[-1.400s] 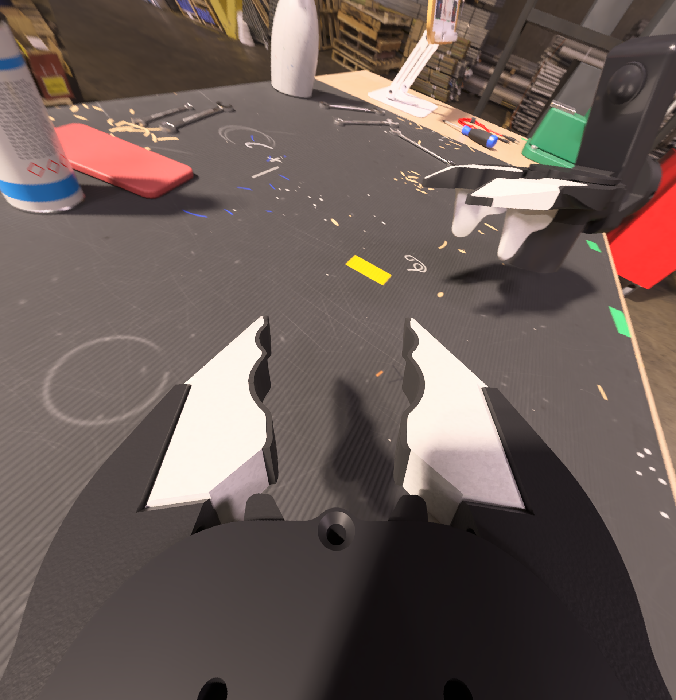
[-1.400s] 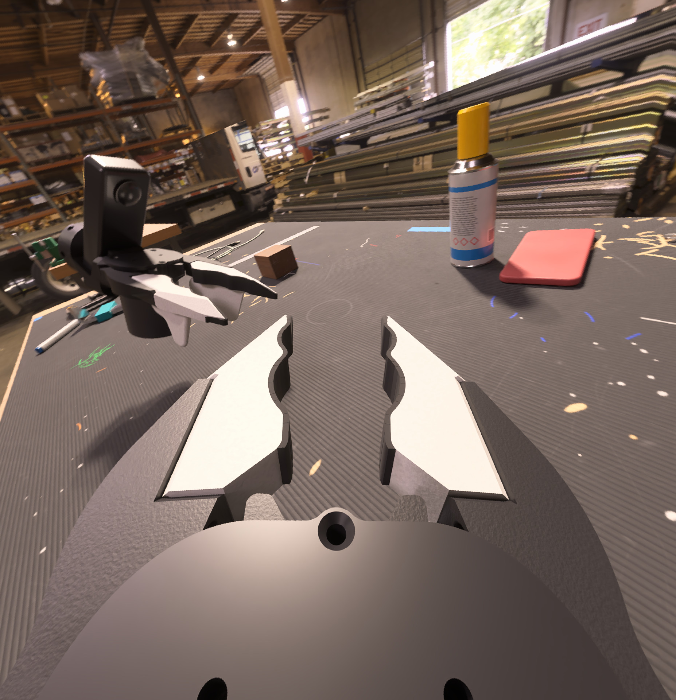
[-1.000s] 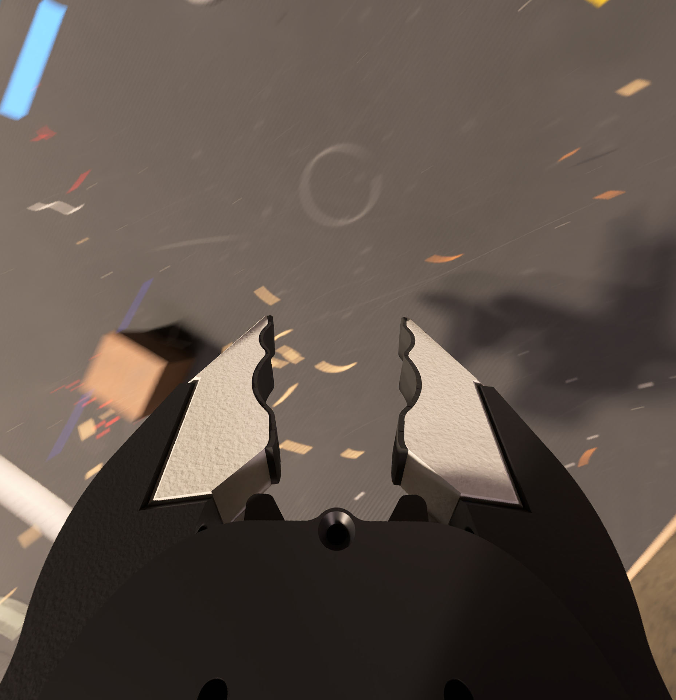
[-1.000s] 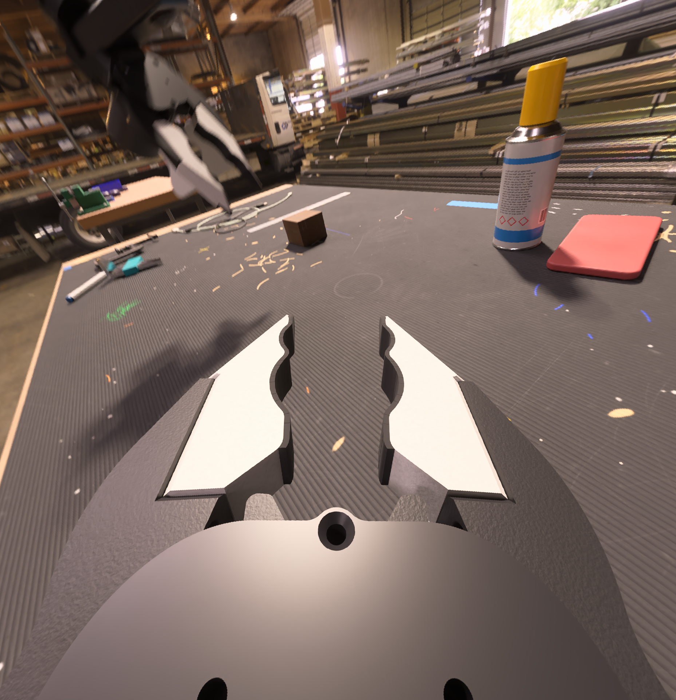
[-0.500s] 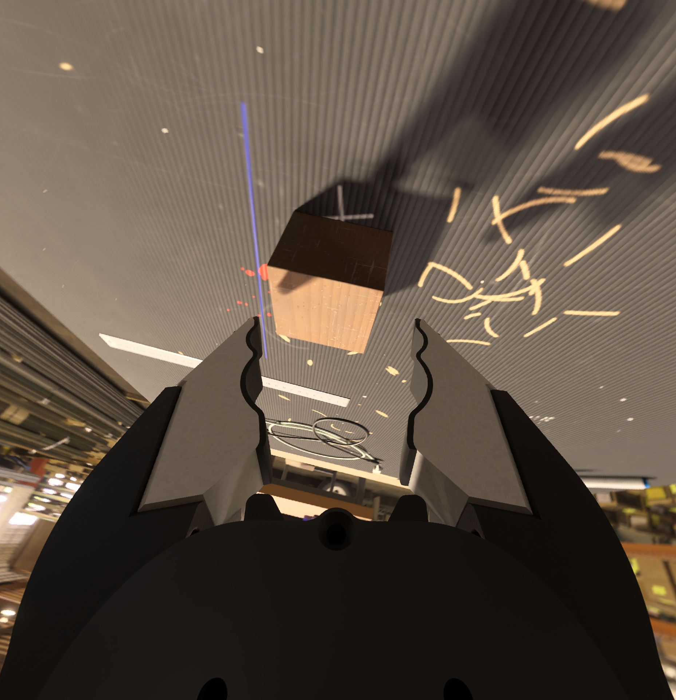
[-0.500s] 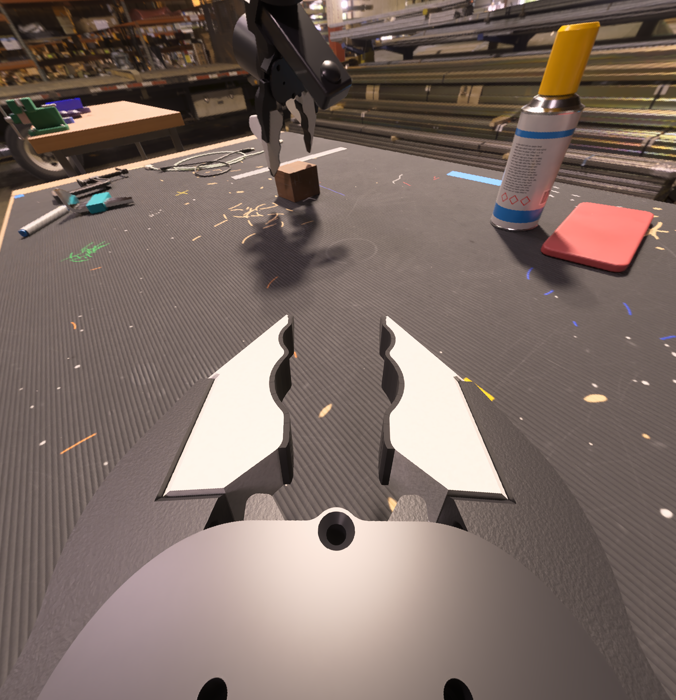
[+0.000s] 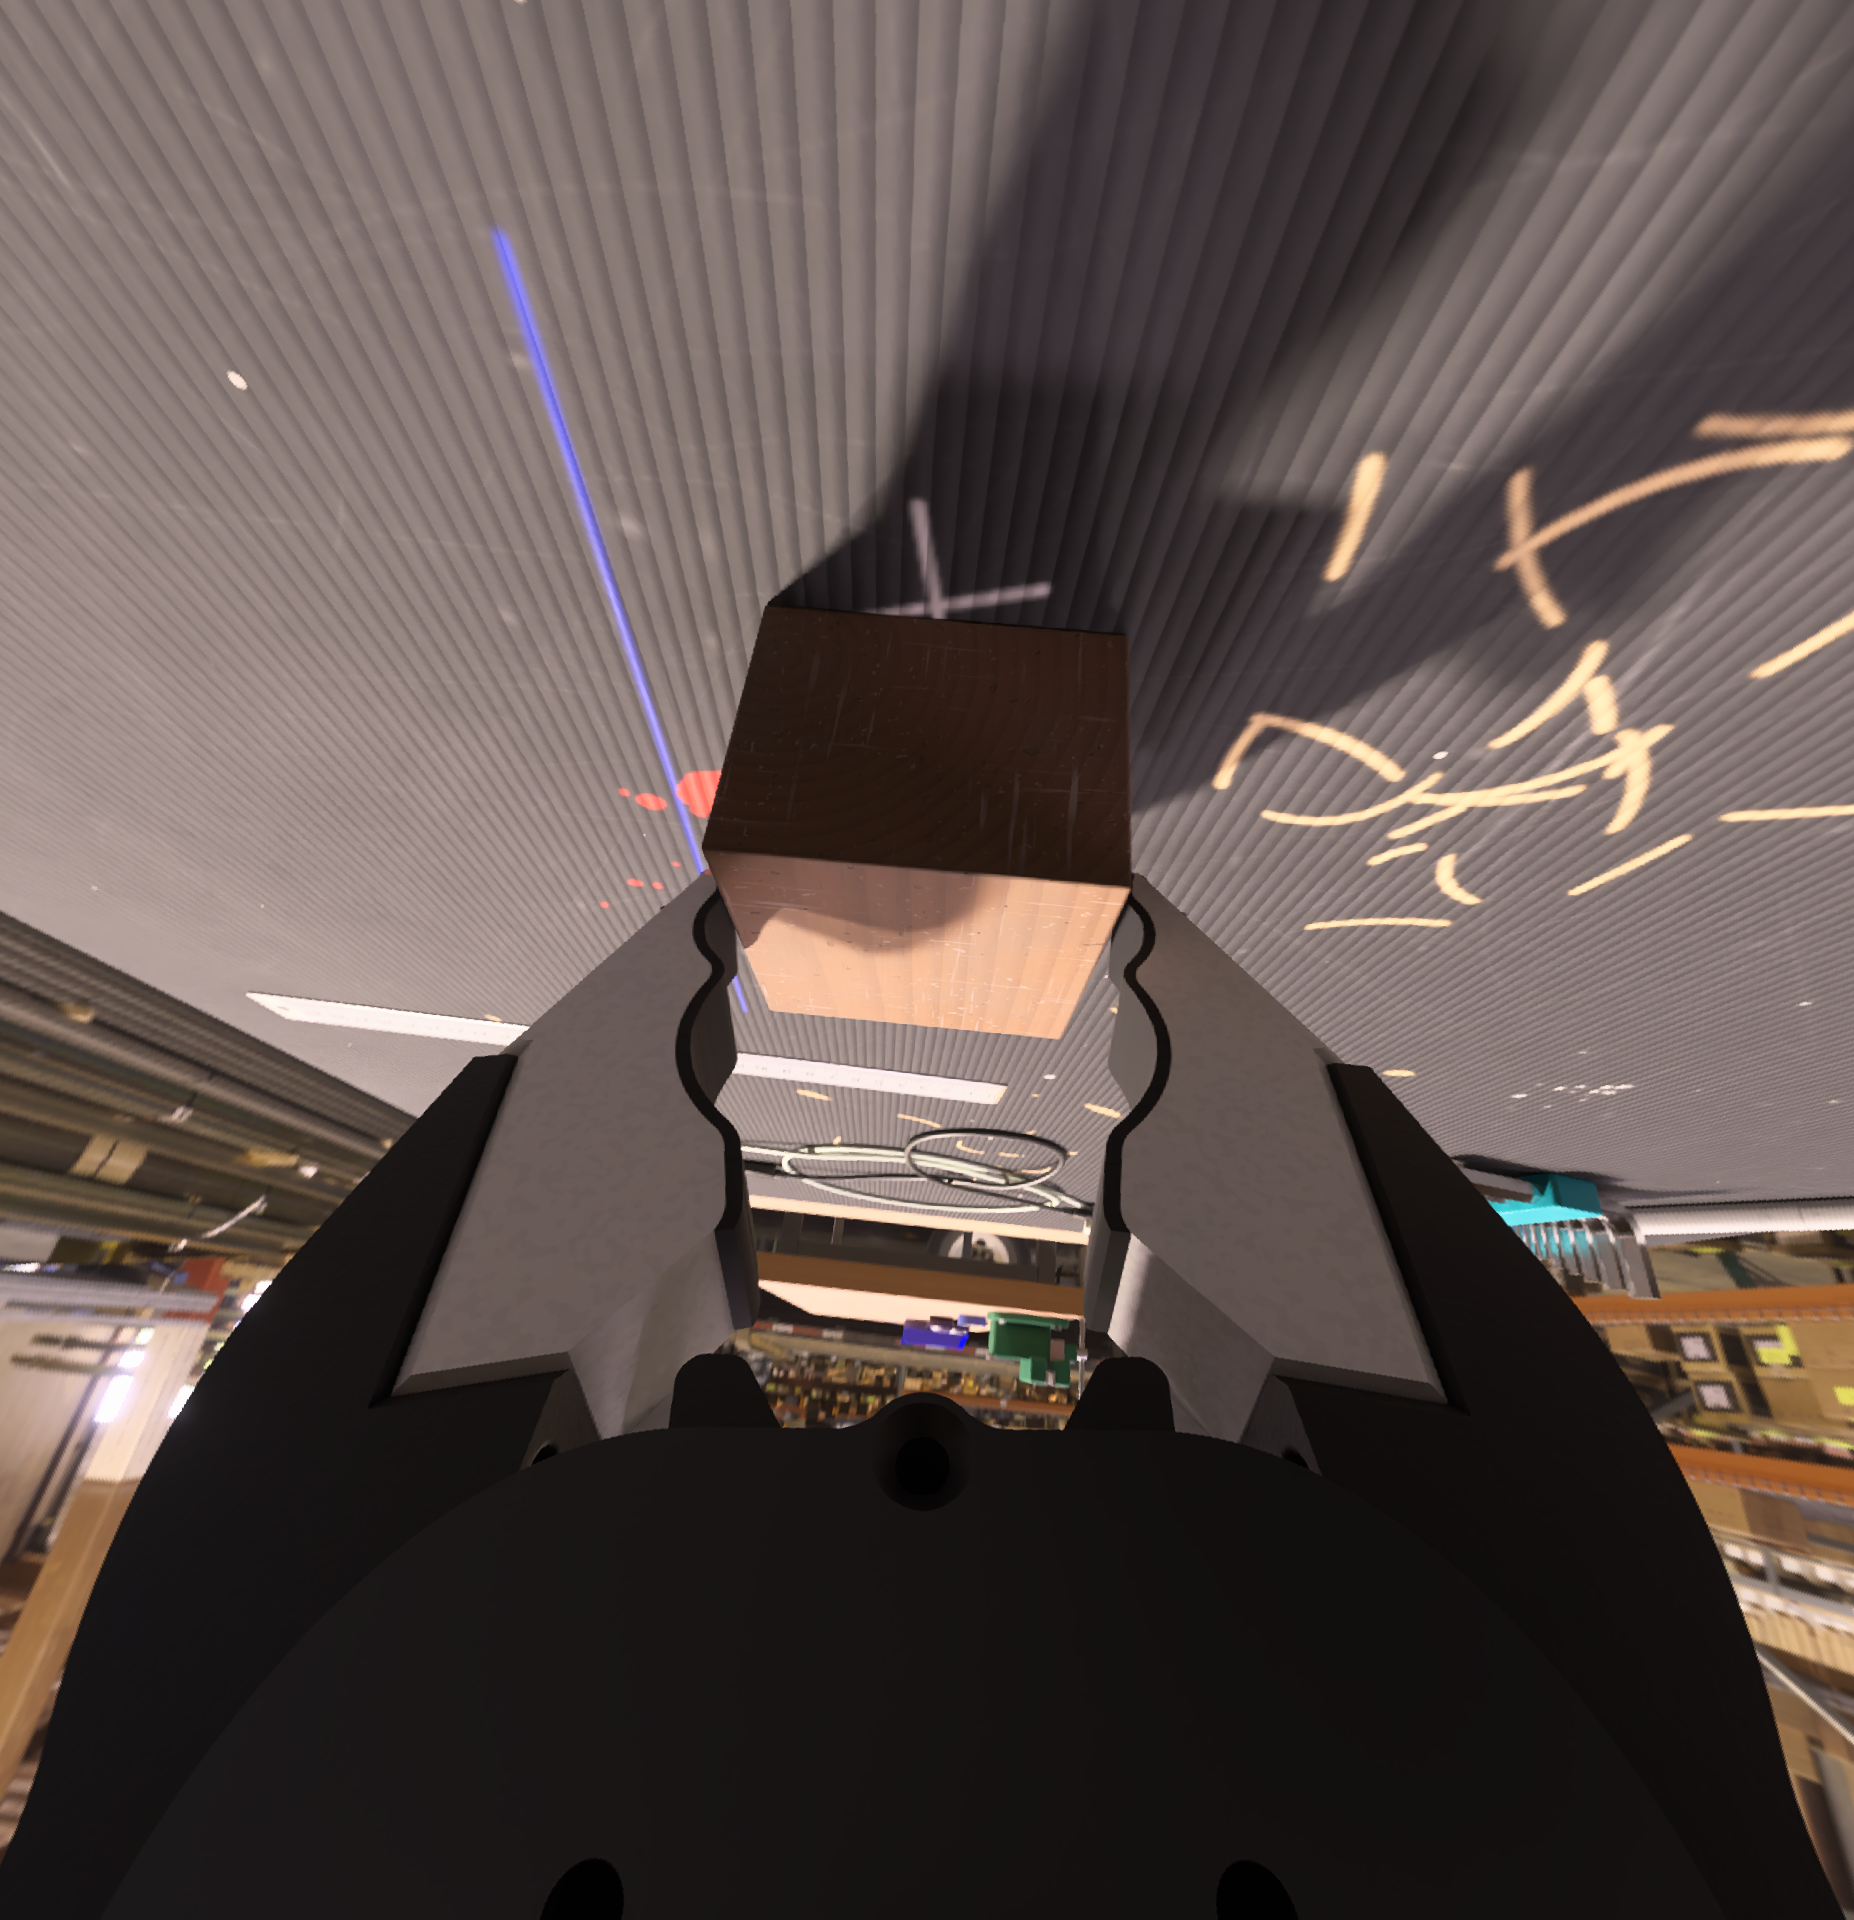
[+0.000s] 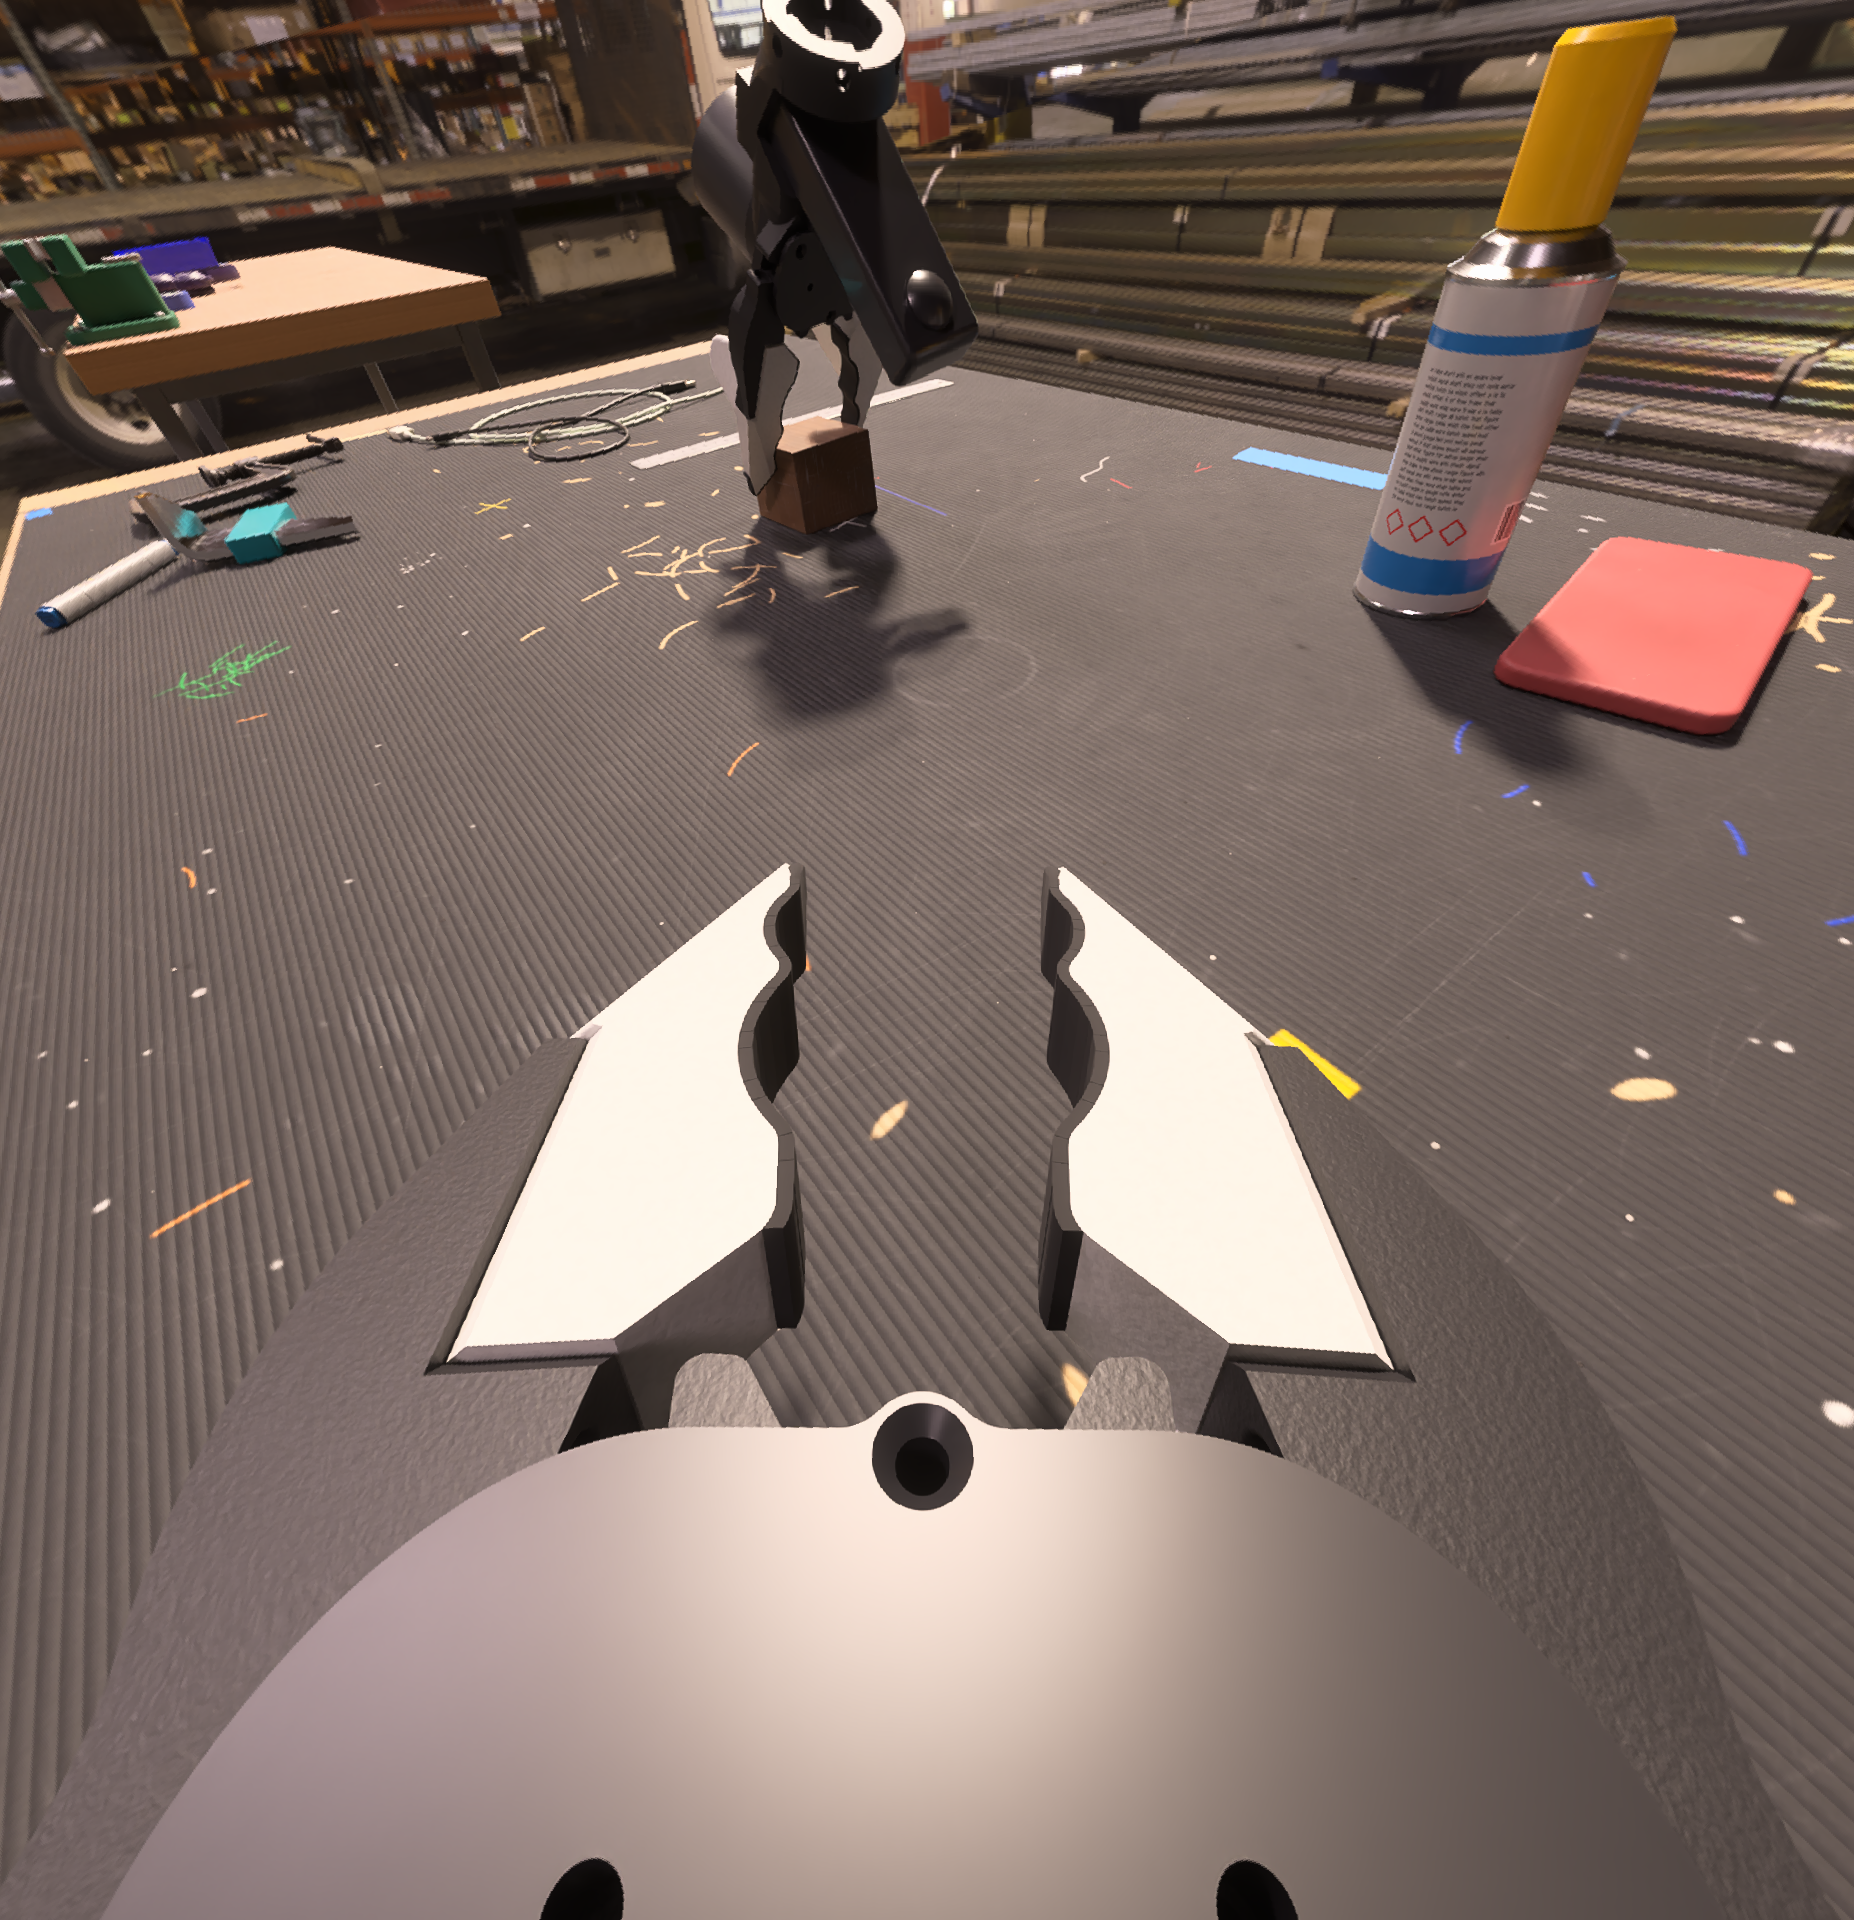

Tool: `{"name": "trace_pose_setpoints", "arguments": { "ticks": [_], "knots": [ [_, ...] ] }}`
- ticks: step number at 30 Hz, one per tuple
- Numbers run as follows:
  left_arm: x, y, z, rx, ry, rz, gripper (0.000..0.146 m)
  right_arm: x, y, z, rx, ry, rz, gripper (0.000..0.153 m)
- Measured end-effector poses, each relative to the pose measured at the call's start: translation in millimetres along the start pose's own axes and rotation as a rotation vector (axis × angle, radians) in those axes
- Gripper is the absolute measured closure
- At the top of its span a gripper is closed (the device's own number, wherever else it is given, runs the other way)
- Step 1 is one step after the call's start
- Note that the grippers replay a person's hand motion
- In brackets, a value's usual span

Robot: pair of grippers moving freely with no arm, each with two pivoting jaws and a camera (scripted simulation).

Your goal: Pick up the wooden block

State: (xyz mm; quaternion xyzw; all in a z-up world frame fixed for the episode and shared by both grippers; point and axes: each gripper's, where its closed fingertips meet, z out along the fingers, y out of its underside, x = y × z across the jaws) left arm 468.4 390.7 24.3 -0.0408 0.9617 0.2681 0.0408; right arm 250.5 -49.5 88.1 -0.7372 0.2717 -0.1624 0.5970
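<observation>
The wooden block [image 7: 918, 831] is a small brown cube resting on the dark ribbed table mat [image 7: 383, 520]. My left gripper [image 7: 923, 899] points down at it. The jaws are open and the fingertips [image 7: 694, 935] stand on either side of the block's near face, at its edges. In the right wrist view the left gripper [image 8: 803, 416] hangs over the block [image 8: 824, 483] at the far middle of the table. My right gripper [image 8: 921, 883] is open and empty, low over the mat, well short of the block.
A spray can with a yellow cap [image 8: 1494, 343] and a red flat pad [image 8: 1655, 634] stand at the far right. A coiled cable [image 8: 559, 426], a marker [image 8: 102, 592] and hand tools [image 8: 248, 535] lie far left. Wood shavings [image 8: 694, 571] lie beside the block.
My left gripper has swung across the table, turned downward and dropped over the block, so its open fingertips now flank it. The right gripper has crept slightly forward.
</observation>
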Motion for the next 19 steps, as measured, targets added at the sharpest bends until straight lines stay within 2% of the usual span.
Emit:
{"name": "trace_pose_setpoints", "arguments": {
  "ticks": [7, 12, 15, 19],
  "knots": [
    [-2.7, 4.6, -4.6, 0.012, -0.015, -0.048, 0.076, 0.1, 0.0, -0.5, 0.000, 0.001, 0.003, 0.107],
    [-8.6, 0.6, -31.8, 0.145, -0.032, -0.126, 0.076, -2.0, -1.0, -0.2, 0.003, -0.005, 0.003, 0.107],
    [-13.5, -10.2, -68.9, 0.345, -0.022, -0.225, 0.076, -2.0, -6.4, -1.7, 0.032, -0.009, 0.019, 0.107],
    [-7.6, -40.3, -143.9, 0.837, 0.118, -0.387, 0.076, 7.8, -19.6, -1.6, 0.081, -0.005, 0.052, 0.108]
  ]
}}
